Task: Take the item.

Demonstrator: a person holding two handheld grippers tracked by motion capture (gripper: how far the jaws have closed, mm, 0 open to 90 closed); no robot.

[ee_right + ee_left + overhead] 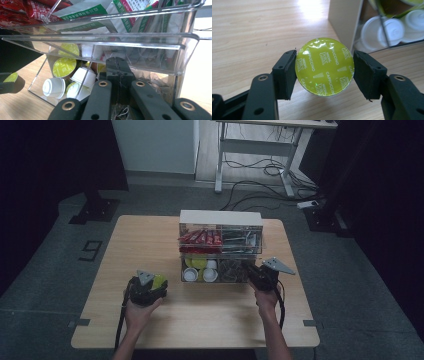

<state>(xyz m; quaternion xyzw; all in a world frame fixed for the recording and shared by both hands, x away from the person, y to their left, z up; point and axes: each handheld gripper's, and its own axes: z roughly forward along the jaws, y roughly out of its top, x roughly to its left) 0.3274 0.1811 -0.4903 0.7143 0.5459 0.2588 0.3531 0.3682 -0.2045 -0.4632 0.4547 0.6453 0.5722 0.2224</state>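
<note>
Round capsule with a shiny lime-green foil lid (324, 67) sits clamped between the jaws of the left gripper (149, 287), above the light wooden worktop (150, 240), left of the clear acrylic organiser (221, 247). Right gripper (117, 72) has its jaws closed together with nothing between them, at the organiser's lower compartment, beside white capsules (53, 87).

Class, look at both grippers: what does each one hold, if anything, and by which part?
The left gripper clamps a green cappuccino capsule by opposite sides of its rim. The right gripper is shut, holding nothing visible.
</note>
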